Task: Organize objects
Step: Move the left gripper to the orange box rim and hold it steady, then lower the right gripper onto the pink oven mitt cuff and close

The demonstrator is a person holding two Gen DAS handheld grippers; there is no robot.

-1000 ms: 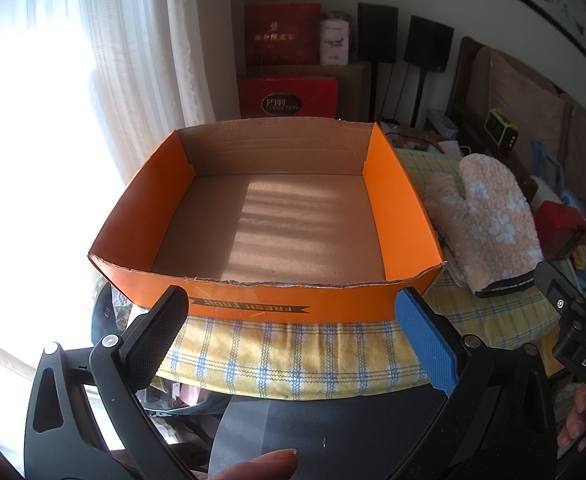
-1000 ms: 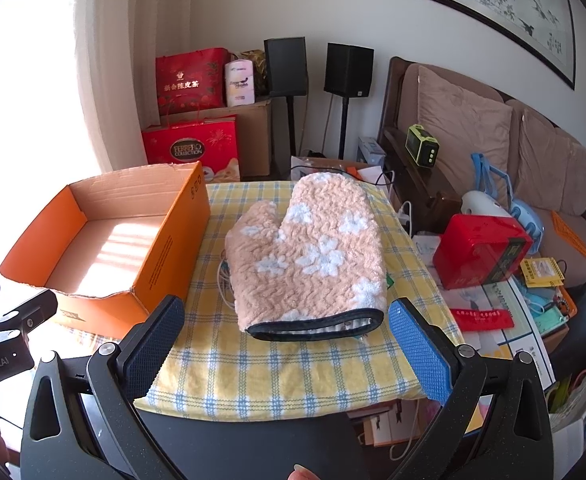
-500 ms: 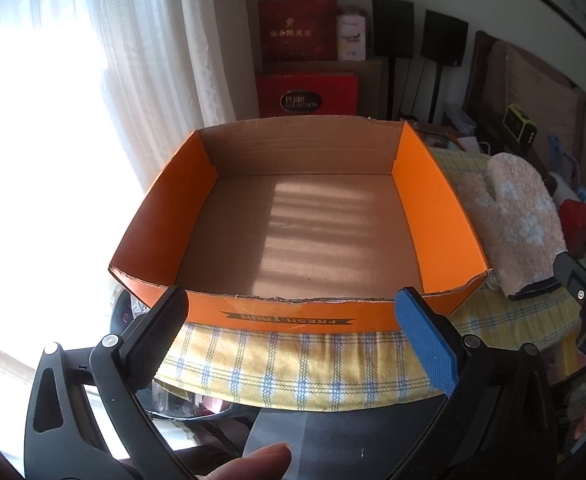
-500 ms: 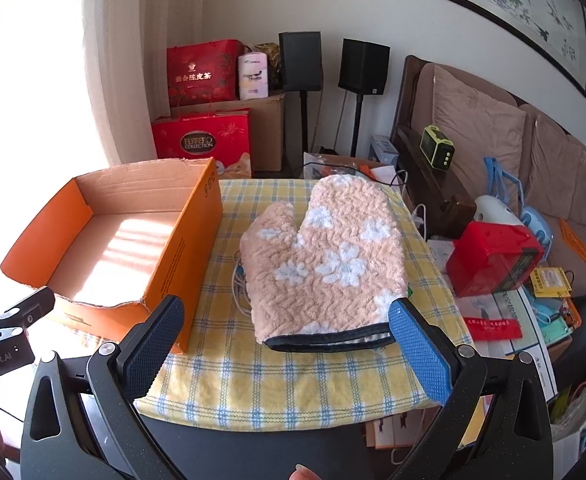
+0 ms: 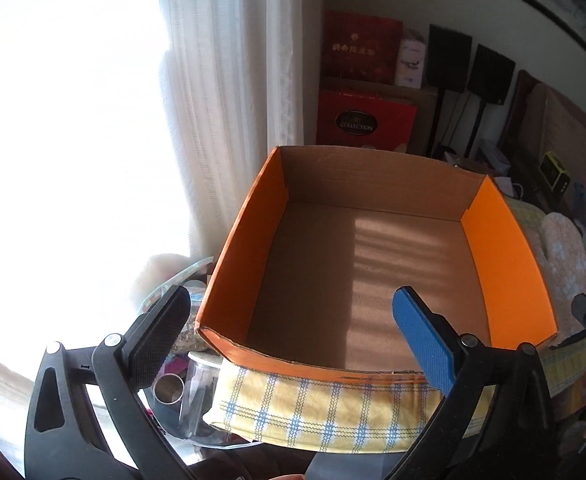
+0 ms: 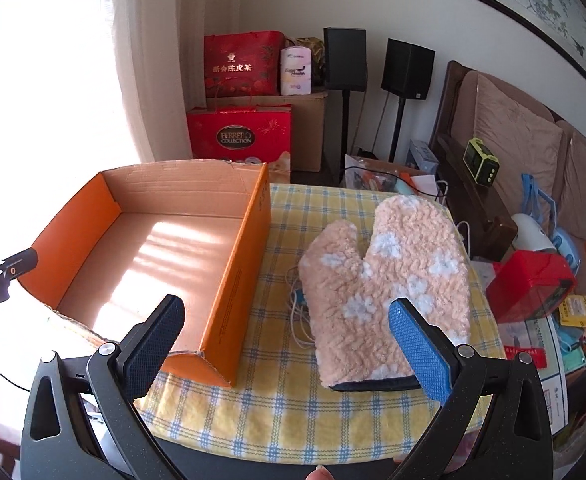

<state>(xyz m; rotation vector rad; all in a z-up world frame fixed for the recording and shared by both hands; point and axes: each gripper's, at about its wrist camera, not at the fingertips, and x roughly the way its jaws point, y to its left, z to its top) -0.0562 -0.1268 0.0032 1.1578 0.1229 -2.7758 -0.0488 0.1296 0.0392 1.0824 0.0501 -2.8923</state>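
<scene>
An empty orange cardboard box sits on the left part of a yellow checked tablecloth. My left gripper is open, hovering over the box's near left corner, one finger outside the wall and one above the floor. To the right of the box lies a pink fluffy oven mitt with white flowers, cuff toward me. My right gripper is open just in front of the mitt and the box's near right corner, holding nothing. A thin white cable lies tucked by the mitt's left edge.
Left of the table edge, low down, are a clear container and a metal ring. Red gift boxes and two black speakers stand at the back. A sofa with a red box and clutter is on the right.
My left gripper has swung left and closer over the box's near left corner. My right gripper has shifted left, so the mitt now sits toward its right finger. Box and mitt stay put.
</scene>
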